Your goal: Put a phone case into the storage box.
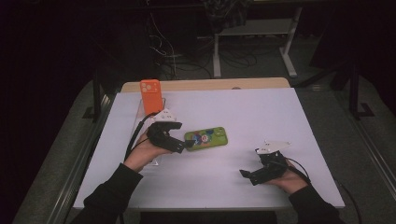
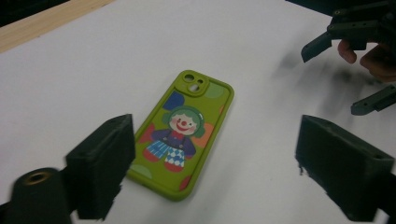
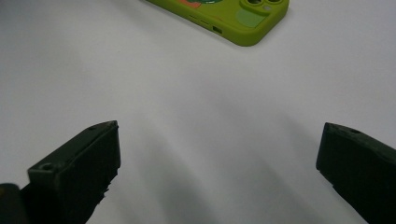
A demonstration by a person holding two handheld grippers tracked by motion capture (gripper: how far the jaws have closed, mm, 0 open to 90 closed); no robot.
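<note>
Left gripper jaws wide apart, holding nothing, at green phone case's 9 o'clock end on table; right gripper jaws wide, holding nothing.

No readable text, label, brand, number or sign appears on anything here.
</note>
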